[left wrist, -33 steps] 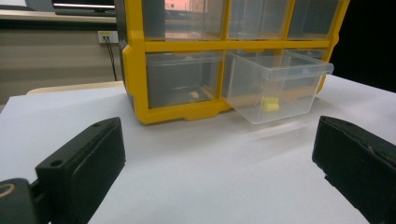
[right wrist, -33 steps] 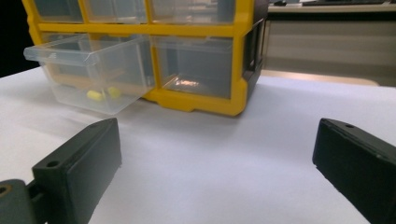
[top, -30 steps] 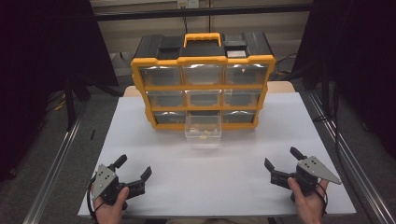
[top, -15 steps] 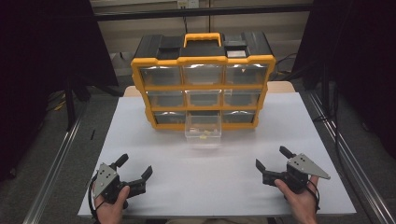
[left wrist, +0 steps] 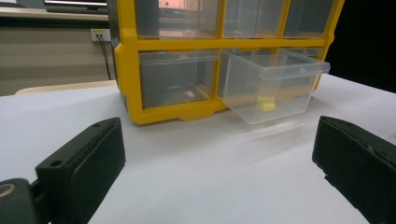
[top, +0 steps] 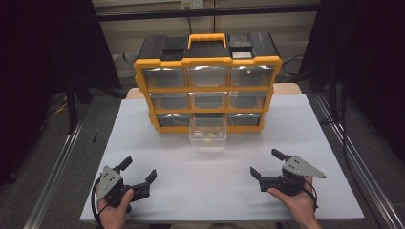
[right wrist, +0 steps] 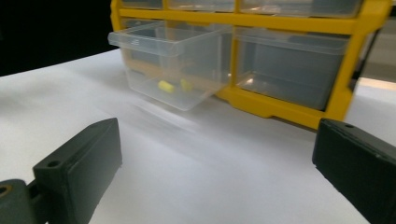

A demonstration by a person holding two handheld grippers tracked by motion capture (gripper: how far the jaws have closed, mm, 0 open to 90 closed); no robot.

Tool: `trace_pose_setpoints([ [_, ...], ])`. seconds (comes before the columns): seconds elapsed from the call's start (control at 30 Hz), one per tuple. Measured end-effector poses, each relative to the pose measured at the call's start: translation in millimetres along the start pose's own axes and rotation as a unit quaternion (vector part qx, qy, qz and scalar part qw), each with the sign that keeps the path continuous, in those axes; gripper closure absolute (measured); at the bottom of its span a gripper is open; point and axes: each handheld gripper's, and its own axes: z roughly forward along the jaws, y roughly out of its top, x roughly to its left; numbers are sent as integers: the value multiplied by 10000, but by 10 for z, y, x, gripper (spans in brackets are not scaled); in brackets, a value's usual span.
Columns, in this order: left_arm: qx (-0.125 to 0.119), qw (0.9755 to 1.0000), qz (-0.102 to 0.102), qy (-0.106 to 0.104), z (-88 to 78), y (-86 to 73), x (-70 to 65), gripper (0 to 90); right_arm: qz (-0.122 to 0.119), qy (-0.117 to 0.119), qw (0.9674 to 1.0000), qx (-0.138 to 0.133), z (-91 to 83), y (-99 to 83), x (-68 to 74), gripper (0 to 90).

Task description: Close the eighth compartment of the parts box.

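Observation:
A yellow and black drawer cabinet [top: 207, 81] stands at the back of the white table [top: 215, 162]. Its bottom middle clear drawer [top: 207, 132] is pulled out and holds small yellow pieces [left wrist: 266, 103] [right wrist: 166, 86]. My left gripper [top: 141, 174] rests open near the front left corner, held by a hand, with nothing between its jaws. My right gripper [top: 267, 164] is open at the front right, also held by a hand and empty. Both point toward the cabinet, well short of the drawer.
The other drawers [top: 165, 78] are pushed in; the bottom left one [left wrist: 176, 84] holds a small pale piece. Metal rails [top: 57, 167] run along both sides of the table. Bare white surface lies between the grippers and the cabinet.
My right gripper has moved left and a little forward toward the table's middle. My left gripper has stayed in place.

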Motion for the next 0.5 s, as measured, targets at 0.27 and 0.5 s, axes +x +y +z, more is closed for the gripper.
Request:
trace_pose_setpoints([
  [0.27, 0, 10000, 11, -19, -6, 4, -2, 27, -19, 230, 9997, -28, 167, 30, 49, 39],
  [0.5, 7, 10000, 19, -27, 8, 0, -10, 27, -112, 396, 9991, -57, 301, 77, 100, 56],
])
